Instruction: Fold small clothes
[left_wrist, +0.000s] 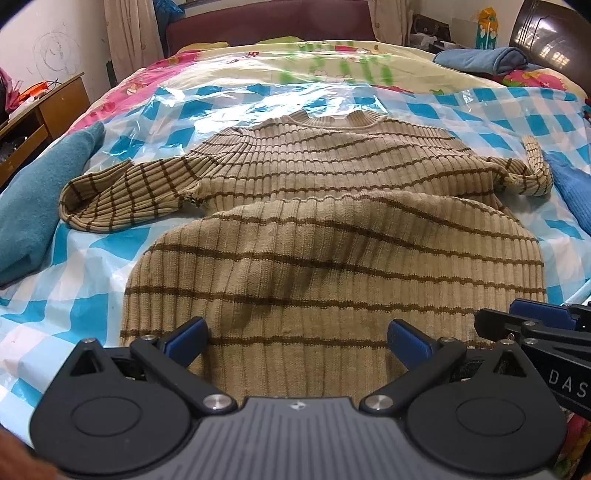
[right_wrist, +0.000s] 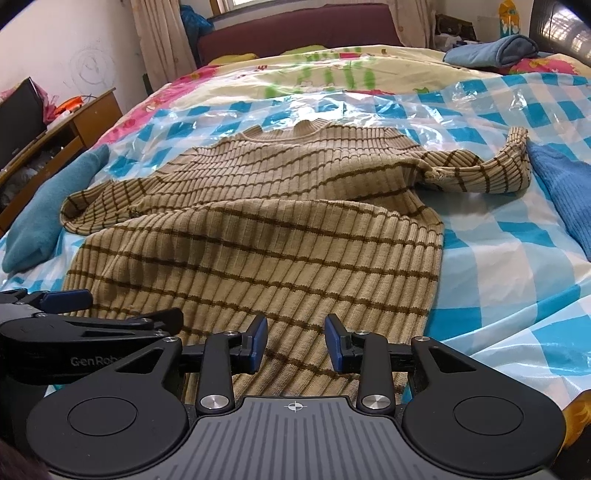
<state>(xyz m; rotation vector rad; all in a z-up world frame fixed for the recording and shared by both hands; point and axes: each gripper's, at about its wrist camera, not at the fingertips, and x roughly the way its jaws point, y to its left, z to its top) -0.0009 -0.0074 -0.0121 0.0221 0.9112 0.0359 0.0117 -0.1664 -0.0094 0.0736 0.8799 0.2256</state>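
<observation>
Left gripper (left_wrist: 297, 338): we see fingers wide apart, lower centre.
Right gripper (right_wrist: 295, 343): fingers apart, narrower.
Sweater (left_wrist: 332, 258): hem folded up.
Right view only: TV (right_wrist: 18, 118), upper left.

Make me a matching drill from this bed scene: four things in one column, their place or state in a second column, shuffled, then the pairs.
Things:
1. striped sweater
2. teal garment
3. blue knit garment
4. left tool

Place or state:
A. beside the sweater's right sleeve
B. fingers spread wide over the near part of the sweater
C. bottom half folded up over the chest
D. beside the sweater's left sleeve

Pairs: 1-C, 2-D, 3-A, 4-B
</observation>
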